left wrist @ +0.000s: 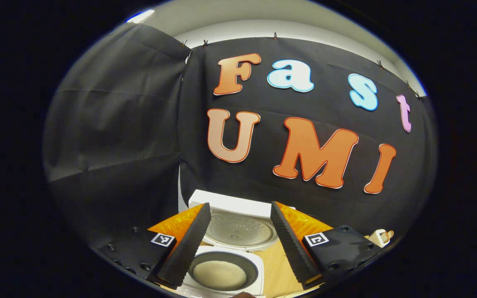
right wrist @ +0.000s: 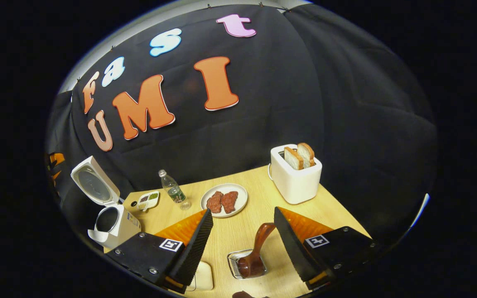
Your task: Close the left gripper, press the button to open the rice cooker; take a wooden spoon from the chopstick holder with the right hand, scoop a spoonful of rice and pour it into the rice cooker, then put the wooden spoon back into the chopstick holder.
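- The white rice cooker (right wrist: 112, 223) is standing at the table's far left corner in the right gripper view, its hinged lid (right wrist: 94, 182) tilted up and back; the opening step is judged done.
- In the left gripper view the same cooker is lying directly ahead between the jaws, the inner pot (left wrist: 222, 274) showing a pale layer at its bottom, presumably rice, though the grain is too fine to confirm.
- The dark brown wooden spoon (right wrist: 257, 248) is sitting bowl-down in a small wire-mesh chopstick holder (right wrist: 235, 265), its handle leaning up and to the right toward the right-hand finger of the right gripper (right wrist: 242, 244).
- The key relation: the spoon is lying between the right gripper's jaws, slightly right of centre and close in, long axis tilted rather than upright; this gripper is judged far nearer than the left one.
- The right gripper's jaws are standing wide apart, gripping nothing; whether the handle is touching the right finger cannot be told.
- The left gripper (left wrist: 238, 244) is likewise holding its jaws apart, empty, hovering above the cooker.
- The light wooden table (right wrist: 338, 211) is also carrying a white toaster (right wrist: 295, 178) with two bread slices, a white plate (right wrist: 240, 192) of reddish pieces, a clear plastic bottle (right wrist: 173, 190) and a small dish (right wrist: 148, 200).
- The rice source is not identifiable; a pale object at the bottom edge is cut off.
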Available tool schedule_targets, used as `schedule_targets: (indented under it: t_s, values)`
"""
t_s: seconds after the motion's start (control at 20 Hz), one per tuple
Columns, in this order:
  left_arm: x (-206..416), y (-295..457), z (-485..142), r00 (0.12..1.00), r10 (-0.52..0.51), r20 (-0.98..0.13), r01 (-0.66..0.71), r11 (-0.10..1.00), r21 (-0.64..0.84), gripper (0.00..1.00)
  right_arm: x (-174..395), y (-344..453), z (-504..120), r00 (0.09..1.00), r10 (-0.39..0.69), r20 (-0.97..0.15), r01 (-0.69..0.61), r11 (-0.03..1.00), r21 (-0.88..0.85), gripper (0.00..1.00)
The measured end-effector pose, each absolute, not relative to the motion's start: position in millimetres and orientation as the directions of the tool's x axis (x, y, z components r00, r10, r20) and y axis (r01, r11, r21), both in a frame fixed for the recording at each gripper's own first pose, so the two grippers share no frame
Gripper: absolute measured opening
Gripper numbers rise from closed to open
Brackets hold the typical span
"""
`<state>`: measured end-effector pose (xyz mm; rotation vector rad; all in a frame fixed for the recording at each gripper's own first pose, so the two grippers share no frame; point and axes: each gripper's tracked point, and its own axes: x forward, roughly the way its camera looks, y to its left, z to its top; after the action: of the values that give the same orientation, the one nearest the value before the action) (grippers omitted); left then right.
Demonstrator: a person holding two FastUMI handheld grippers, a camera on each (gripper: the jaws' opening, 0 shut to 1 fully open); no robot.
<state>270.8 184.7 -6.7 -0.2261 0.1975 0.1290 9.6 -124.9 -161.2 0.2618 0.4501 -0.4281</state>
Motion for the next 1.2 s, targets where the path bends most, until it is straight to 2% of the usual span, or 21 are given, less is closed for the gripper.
schedule_targets:
  t_s: [0.2, 0.4, 0.55, 0.85, 1.0, 1.2]
  values:
    - [333, 199, -21, 0.957, 0.1, -0.271, -0.181, 0.94, -0.29, 0.99, 18, -120, -137, 0.828, -0.369, -0.422, 0.45, 0.886, 0.11, 0.92]
    - [377, 195, -53, 0.928, 0.099, -0.36, -0.17, 0.971, -0.171, 1.0, 24, -106, -131, 0.834, -0.35, -0.426, 0.427, 0.899, 0.096, 0.92]
    - [399, 208, -66, 0.91, 0.163, -0.38, -0.206, 0.976, -0.074, 1.0, 35, -93, -132, 0.841, -0.321, -0.436, 0.402, 0.91, 0.104, 0.92]
    - [371, 205, -80, 0.864, 0.198, -0.463, -0.196, 0.979, 0.054, 1.0, 43, -73, -138, 0.853, -0.267, -0.448, 0.351, 0.929, 0.115, 0.92]
    - [343, 202, -84, 0.851, 0.221, -0.477, -0.214, 0.974, 0.07, 0.99, 48, -59, -146, 0.852, -0.212, -0.479, 0.321, 0.934, 0.157, 0.92]
    - [299, 195, -112, 0.819, 0.211, -0.534, -0.207, 0.976, 0.07, 0.99, 52, -47, -137, 0.87, -0.179, -0.459, 0.269, 0.953, 0.138, 0.92]
